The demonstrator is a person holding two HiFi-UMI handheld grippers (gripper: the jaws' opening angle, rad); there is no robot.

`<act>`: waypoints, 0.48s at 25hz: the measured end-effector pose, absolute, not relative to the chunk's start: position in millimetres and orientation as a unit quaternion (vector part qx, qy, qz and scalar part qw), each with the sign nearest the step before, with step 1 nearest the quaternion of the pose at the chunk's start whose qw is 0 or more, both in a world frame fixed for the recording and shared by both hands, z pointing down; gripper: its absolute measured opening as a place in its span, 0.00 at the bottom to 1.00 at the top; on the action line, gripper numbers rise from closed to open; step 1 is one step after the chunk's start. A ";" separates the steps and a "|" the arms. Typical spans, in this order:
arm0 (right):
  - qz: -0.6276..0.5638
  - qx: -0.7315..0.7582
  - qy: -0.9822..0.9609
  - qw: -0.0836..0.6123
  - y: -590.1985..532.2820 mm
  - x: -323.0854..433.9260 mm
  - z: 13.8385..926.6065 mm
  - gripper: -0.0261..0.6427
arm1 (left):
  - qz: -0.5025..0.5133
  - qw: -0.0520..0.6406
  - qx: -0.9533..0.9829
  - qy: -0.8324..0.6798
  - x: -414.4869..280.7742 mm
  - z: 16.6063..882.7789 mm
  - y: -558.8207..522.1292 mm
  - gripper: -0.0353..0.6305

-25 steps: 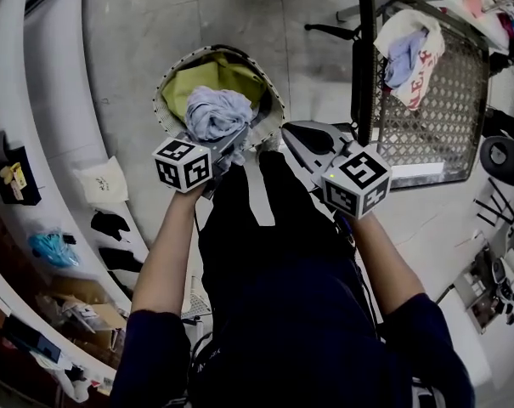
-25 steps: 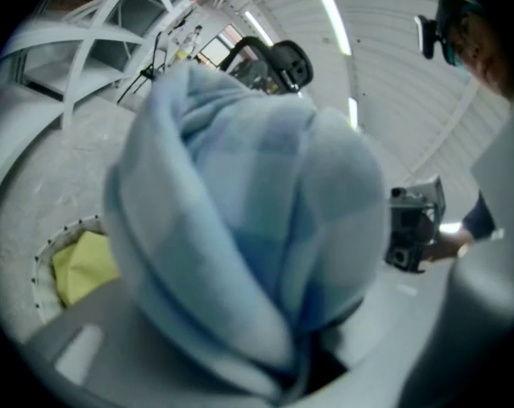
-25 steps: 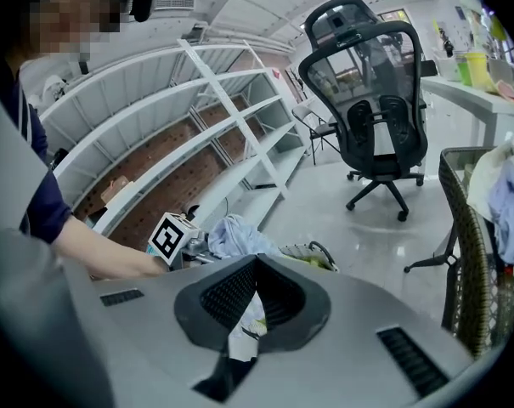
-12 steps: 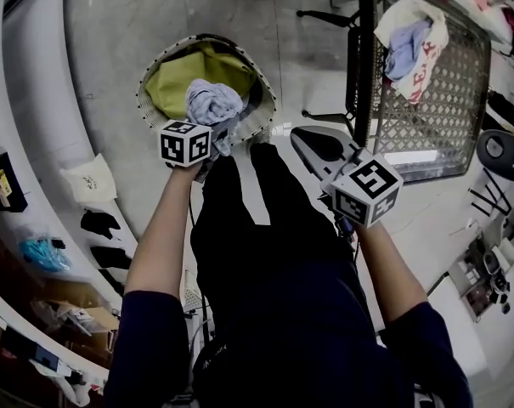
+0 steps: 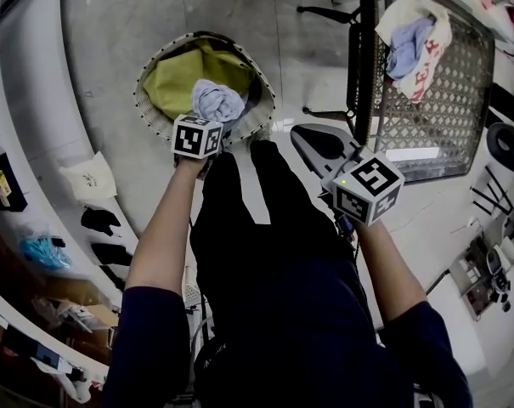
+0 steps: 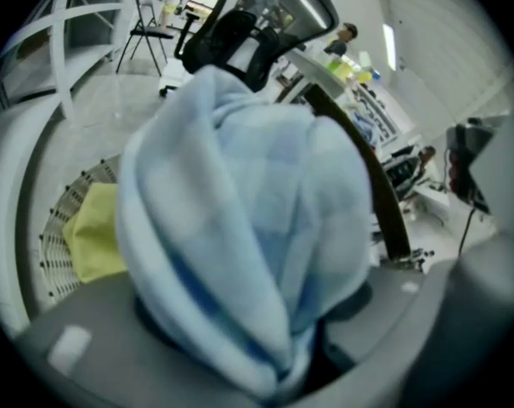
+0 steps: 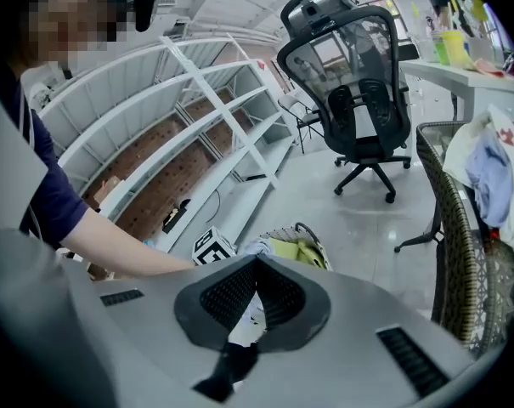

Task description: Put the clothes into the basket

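A round woven basket (image 5: 155, 117) stands on the floor ahead, with a yellow-green cloth (image 5: 176, 82) inside it. A bundled light blue cloth (image 5: 220, 100) lies on top of that, at the basket's near side. My left gripper (image 5: 214, 124) reaches over the near rim. Its jaws have just been opening, but the blue cloth (image 6: 248, 219) still fills the gap and touches both pads. My right gripper (image 5: 299, 134) hovers to the right of the basket, shut and holding nothing (image 7: 256, 264). More clothes (image 5: 409, 36) lie heaped on a woven chair seat (image 5: 435, 117).
The woven chair stands right of the basket. A black office chair (image 7: 358, 75) is farther off. White curved shelving (image 5: 36, 134) runs along the left, with small items (image 5: 91, 181) on the floor beside it. The person's dark-trousered legs (image 5: 257, 228) stand just behind the basket.
The left gripper has dropped toward the basket with the blue cloth, which now rests lower on the yellow-green cloth. The right gripper has shifted a little.
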State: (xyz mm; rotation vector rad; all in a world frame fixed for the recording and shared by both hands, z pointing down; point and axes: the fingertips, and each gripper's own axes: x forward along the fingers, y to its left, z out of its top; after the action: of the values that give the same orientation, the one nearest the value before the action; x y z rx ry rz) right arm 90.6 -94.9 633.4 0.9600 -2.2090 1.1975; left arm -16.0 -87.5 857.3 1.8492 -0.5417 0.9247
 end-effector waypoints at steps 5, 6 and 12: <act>0.440 0.343 -0.800 0.223 -93.7 90.4 636.9 0.05 | 0.380 0.485 0.756 -0.222 -21.8 857.4 -84.8 0.60; 0.440 0.341 -0.800 0.222 -93.6 89.0 637.1 0.05 | 0.382 0.485 0.755 -0.221 -23.2 857.8 -83.7 0.62; 0.441 0.334 -0.805 0.216 -98.2 80.1 636.2 0.05 | 0.388 0.483 0.752 -0.223 -28.0 854.3 -83.2 0.67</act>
State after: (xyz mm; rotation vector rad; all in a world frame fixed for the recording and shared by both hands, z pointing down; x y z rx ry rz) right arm 80.1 -98.2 636.2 0.9244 -2.2309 1.2215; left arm -28.0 -83.2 854.3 1.8332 -0.5442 0.9448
